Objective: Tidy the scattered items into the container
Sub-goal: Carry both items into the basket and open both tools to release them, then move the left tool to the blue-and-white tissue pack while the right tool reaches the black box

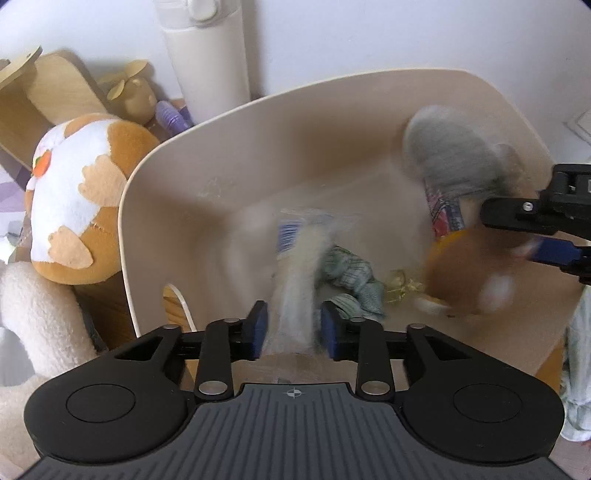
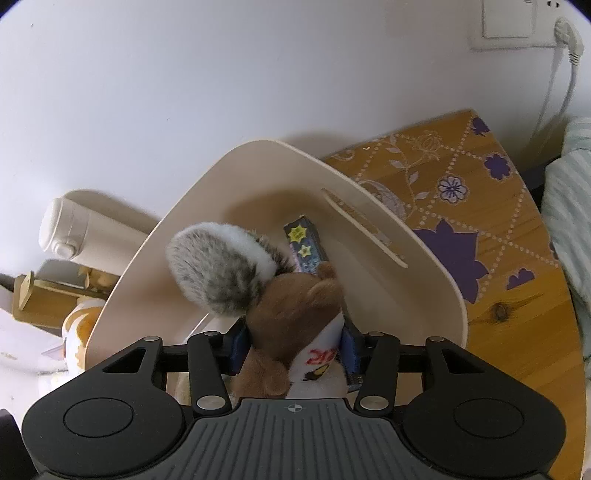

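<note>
A beige container [image 1: 129, 192] fills the left wrist view, seen from above. My left gripper [image 1: 291, 328] hangs over its near wall, jaws apart. A blurred whitish furry item in a clear bag [image 1: 299, 280] passes between its pads without being pinched. A green checked cloth [image 1: 347, 273] and a gold wrapper [image 1: 400, 286] lie on the container floor. My right gripper [image 2: 291, 347] is shut on a brown plush squirrel [image 2: 295, 302] with a grey tail, held over the container [image 2: 258, 144]. A dark box with yellow stars [image 2: 306, 247] lies behind it. In the left wrist view, the right gripper [image 1: 513, 234] enters at the right, with the squirrel [image 1: 461, 273] blurred.
An orange-and-white plush [image 1: 81, 192], a cream plush [image 1: 33, 314], a wooden stand [image 1: 44, 88] and a white bottle [image 1: 207, 55] crowd the container's left side. The wooden table with a purple flower cover [image 2: 461, 221] extends right, toward striped fabric [image 2: 569, 206] and a wall socket [image 2: 509, 22].
</note>
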